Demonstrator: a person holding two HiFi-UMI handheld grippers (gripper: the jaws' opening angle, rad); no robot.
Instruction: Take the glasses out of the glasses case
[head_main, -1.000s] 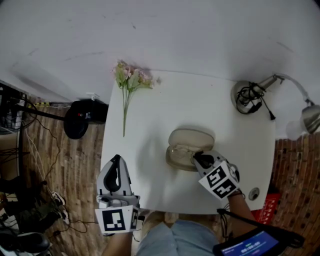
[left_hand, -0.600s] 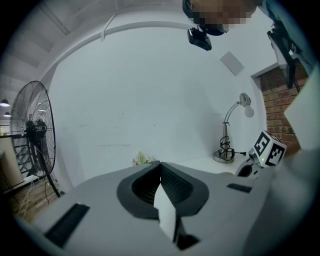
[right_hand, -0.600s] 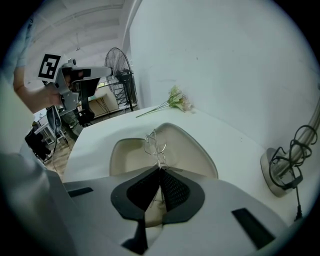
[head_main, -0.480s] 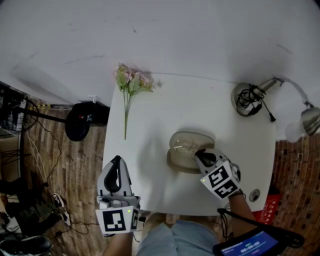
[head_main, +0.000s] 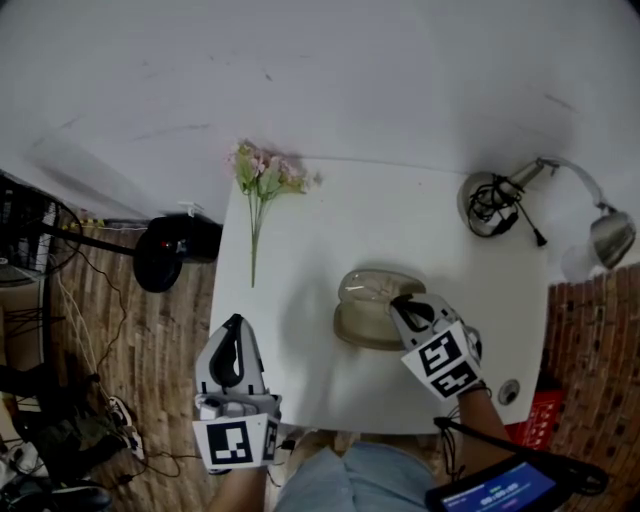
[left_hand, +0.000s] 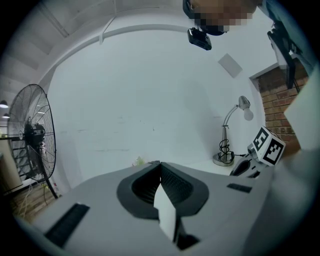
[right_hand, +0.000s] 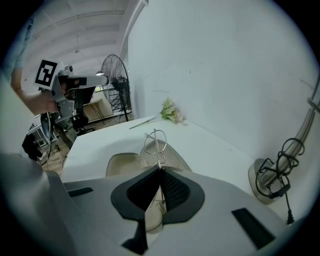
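An open beige glasses case (head_main: 362, 322) lies on the white table (head_main: 300, 250), right of centre. My right gripper (head_main: 399, 303) hangs over its right end, pointing down and shut on the thin wire-framed glasses (right_hand: 155, 142). In the right gripper view (right_hand: 159, 170) the frame rises from between the closed jaws, above the case's hollow (right_hand: 121, 162). Held over the table's near left edge, my left gripper (head_main: 232, 327) is shut with nothing between its jaws (left_hand: 160, 164).
A sprig of pink flowers (head_main: 262, 172) lies at the table's far left. A desk lamp (head_main: 492, 200) with a coiled cable stands at the far right. A floor fan (left_hand: 31, 140) stands off to the left. A white wall runs behind the table.
My right gripper has risen a little with the glasses, lifting them up from the case's hollow. The left gripper has stayed where it was.
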